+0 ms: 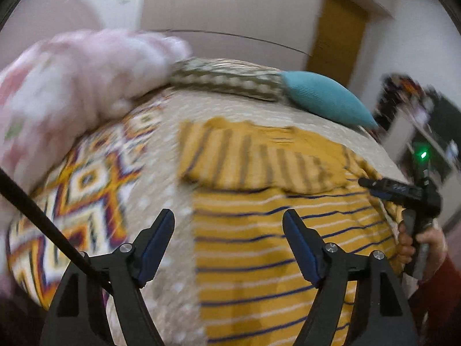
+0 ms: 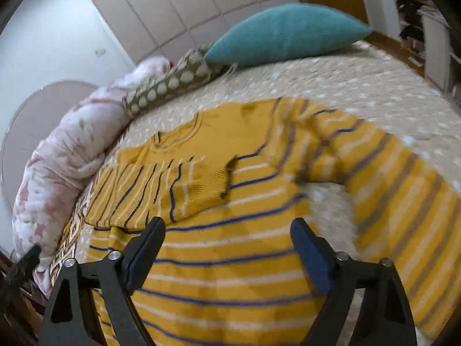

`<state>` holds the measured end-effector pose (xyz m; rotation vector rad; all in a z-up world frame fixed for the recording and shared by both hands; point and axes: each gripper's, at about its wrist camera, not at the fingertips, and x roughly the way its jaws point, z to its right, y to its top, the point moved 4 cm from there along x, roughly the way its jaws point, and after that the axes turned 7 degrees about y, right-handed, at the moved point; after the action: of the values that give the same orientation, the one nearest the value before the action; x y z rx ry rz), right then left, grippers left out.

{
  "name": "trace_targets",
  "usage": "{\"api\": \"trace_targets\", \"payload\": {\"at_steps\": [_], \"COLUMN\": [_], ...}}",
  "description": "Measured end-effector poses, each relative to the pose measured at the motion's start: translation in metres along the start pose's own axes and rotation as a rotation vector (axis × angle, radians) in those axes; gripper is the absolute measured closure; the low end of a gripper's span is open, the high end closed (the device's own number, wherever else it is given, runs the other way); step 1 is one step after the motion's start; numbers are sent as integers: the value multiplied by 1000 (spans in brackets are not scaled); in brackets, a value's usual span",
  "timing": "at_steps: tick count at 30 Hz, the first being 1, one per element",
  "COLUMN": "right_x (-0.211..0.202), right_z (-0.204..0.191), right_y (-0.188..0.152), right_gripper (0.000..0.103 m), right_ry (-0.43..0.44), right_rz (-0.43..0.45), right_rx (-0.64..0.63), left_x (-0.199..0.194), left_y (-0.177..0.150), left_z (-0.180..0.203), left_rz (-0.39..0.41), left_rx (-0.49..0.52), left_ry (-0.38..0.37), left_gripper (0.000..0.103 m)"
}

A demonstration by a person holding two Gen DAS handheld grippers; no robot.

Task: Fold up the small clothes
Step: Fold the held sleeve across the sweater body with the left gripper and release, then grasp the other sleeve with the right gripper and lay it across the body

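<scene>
A small mustard-yellow sweater [image 2: 230, 230] with blue and white stripes lies flat on the bed; it also shows in the left wrist view [image 1: 259, 245]. Its left sleeve [image 2: 161, 190] is folded across the chest, and its right sleeve [image 2: 403, 201] lies spread out to the right. My left gripper [image 1: 229, 230] is open and empty above the sweater's left edge. My right gripper [image 2: 227, 242] is open and empty above the sweater's body. The right gripper also shows in the left wrist view [image 1: 403, 193], held in a hand at the sweater's right side.
The bed has a beige dotted cover [image 2: 360, 92] with a patterned panel [image 1: 86, 187] at the left. A teal pillow [image 2: 288, 31], a dotted olive cushion [image 2: 170, 86] and a pink floral quilt [image 2: 66, 150] lie along the far side. A shelf [image 1: 426, 121] stands at right.
</scene>
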<state>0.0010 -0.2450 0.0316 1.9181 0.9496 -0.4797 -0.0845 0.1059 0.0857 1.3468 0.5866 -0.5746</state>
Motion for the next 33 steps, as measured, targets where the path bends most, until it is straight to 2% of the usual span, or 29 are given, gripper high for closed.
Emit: {"api": "trace_targets", "payload": {"at_steps": [1, 3, 6, 8, 9, 10, 12, 14, 15, 17, 18, 20, 23, 24, 26, 27, 28, 33], "right_x": [17, 42, 66, 75, 76, 76, 68, 57, 51, 45, 45, 42, 33, 31, 32, 35, 38, 69], "right_z": [-3, -5, -9, -16, -17, -18, -18, -11, -4, 20, 27, 39, 29, 21, 10, 3, 0, -1], "right_y": [4, 8, 18, 23, 24, 26, 30, 35, 36, 39, 40, 37, 25, 20, 14, 13, 13, 18], "right_gripper": [24, 27, 30, 60, 84, 92, 95, 97, 102, 102, 101, 101, 99, 93, 77, 64, 56, 55], "right_ry": [-22, -38, -94, -109, -98, -82, -55, -85, -130, -268, -285, -250, -147, -77, -1, 23, 26, -32], "right_rz": [-33, -85, -96, -115, -135, -155, -149, -131, -123, -116, -118, -126, -122, -130, -134, -130, -127, -118], "right_rx": [-12, -12, -22, -37, -41, -39, -33, -32, -32, -14, 5, 49, 32, 33, 39, 30, 19, 39], "left_x": [1, 3, 10, 13, 13, 12, 13, 17, 19, 24, 25, 29, 37, 39, 40, 40, 40, 45], "left_y": [-6, -19, -33, -37, -38, -38, -39, -43, -46, -50, -52, -59, -71, -74, -80, -81, -82, -83], "left_z": [-8, -29, -46, -42, -40, -37, -31, -28, -27, -24, -22, -12, 4, 7, 17, 19, 21, 16], "left_rz": [-2, -12, -47, -59, -58, -53, -45, -54, -65, -84, -88, -111, -145, -150, -145, -142, -140, -132], "left_rx": [-32, -123, -205, -202, -194, -181, -158, -133, -128, -126, -124, -102, -46, -34, -12, -7, -4, -53], "left_ry": [-3, -15, -12, -15, -15, -12, -7, -4, -3, -19, -30, -51, -74, -75, -62, -58, -58, -66], "left_gripper": [27, 27, 27, 27, 27, 27, 27, 27, 27, 27, 27, 27, 27, 27, 27, 27, 27, 27]}}
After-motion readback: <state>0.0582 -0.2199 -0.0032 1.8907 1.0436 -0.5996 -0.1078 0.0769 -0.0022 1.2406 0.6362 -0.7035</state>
